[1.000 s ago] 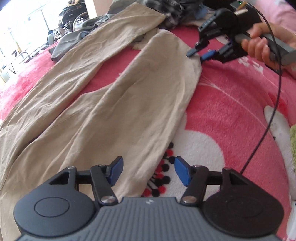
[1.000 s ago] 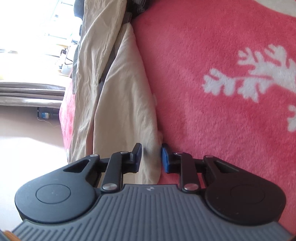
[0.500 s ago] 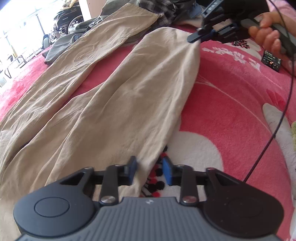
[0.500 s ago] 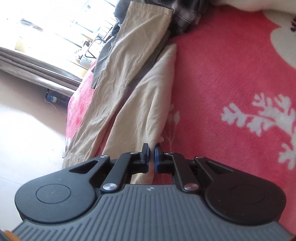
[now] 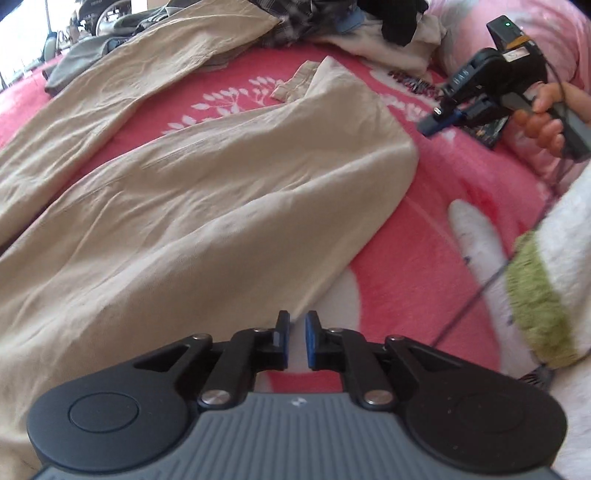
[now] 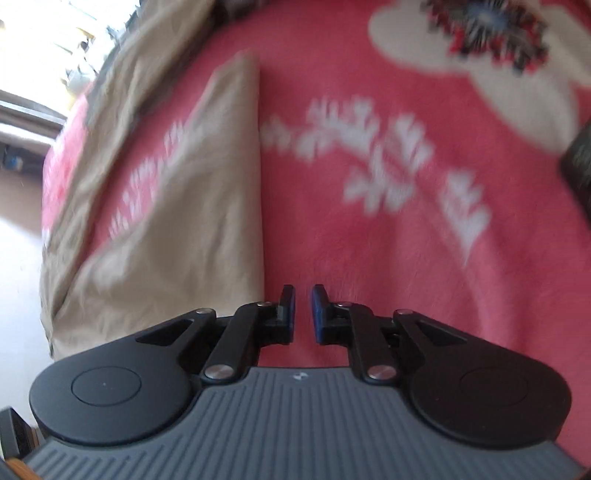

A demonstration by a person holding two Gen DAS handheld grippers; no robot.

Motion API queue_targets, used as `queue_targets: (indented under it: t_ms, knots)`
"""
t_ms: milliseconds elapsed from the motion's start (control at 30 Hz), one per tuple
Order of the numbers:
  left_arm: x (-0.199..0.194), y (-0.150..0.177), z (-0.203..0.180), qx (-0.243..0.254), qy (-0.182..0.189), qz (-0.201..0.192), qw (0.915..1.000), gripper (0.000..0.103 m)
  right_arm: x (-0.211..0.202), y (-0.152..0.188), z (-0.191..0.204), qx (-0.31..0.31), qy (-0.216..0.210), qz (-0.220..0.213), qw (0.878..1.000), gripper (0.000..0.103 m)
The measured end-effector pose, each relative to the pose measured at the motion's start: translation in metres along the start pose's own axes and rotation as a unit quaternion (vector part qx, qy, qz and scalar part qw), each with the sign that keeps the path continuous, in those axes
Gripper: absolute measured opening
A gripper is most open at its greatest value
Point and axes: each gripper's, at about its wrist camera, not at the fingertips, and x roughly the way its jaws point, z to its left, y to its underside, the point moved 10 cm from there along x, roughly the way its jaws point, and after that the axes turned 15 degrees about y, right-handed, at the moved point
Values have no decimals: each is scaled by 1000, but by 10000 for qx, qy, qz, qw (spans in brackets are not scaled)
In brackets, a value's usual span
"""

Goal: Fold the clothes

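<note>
Beige trousers (image 5: pixel 207 206) lie spread on a pink blanket (image 5: pixel 436 236); one leg runs toward the far left, the other lies wide across the middle. My left gripper (image 5: pixel 295 325) sits at the near edge of that leg, jaws a narrow gap apart with nothing between them. My right gripper (image 6: pixel 303 299) hovers over the blanket just right of the leg's hem (image 6: pixel 236 206), jaws slightly apart and empty. It also shows in the left wrist view (image 5: pixel 443 118), clear of the cloth. The right wrist view is blurred.
A heap of other clothes (image 5: pixel 332 22) lies at the far end of the bed. A white and green patch of fabric (image 5: pixel 546 280) is at the right. A black cable (image 5: pixel 480 284) trails across the blanket. The bed edge and floor (image 6: pixel 18 258) are at left.
My right gripper let go of the trouser hem and moved off to the right. The leg now lies flatter and wider. My left gripper narrowed from wide open and shifted right along the cloth edge.
</note>
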Motion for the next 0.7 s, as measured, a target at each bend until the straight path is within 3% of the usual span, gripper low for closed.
queue_targets:
  t_ms: [133, 233, 333, 400, 533, 600, 633, 700]
  knots:
    - [-13, -11, -9, 74, 281, -228, 9993, 25, -25, -48, 16, -412, 91, -726, 9965, 11]
    - [-19, -29, -14, 152, 365, -462, 9981, 29, -25, -87, 25, -672, 118, -1203, 9904, 31]
    - [-26, -49, -7, 45, 218, -714, 9972, 36, -16, -120, 33, -602, 57, -1290, 9898, 46]
    - [-27, -58, -2, 9, 66, -773, 9970, 38, -1, -118, 34, -326, -158, -928, 9950, 55]
    - [-20, -64, 10, 9, -179, -713, 9973, 45, 29, -114, 36, 227, -585, -197, 9978, 57]
    - [-14, -62, 17, -54, -248, -600, 9979, 45, 42, -112, 38, 503, -806, 169, 9953, 55]
    - [-11, -61, 21, -120, -237, -542, 9982, 45, 42, -104, 46, 620, -1115, 341, 9912, 54]
    - [-3, -57, 25, -244, -138, -473, 9985, 44, 25, -91, 76, 454, -1642, 307, 9849, 55]
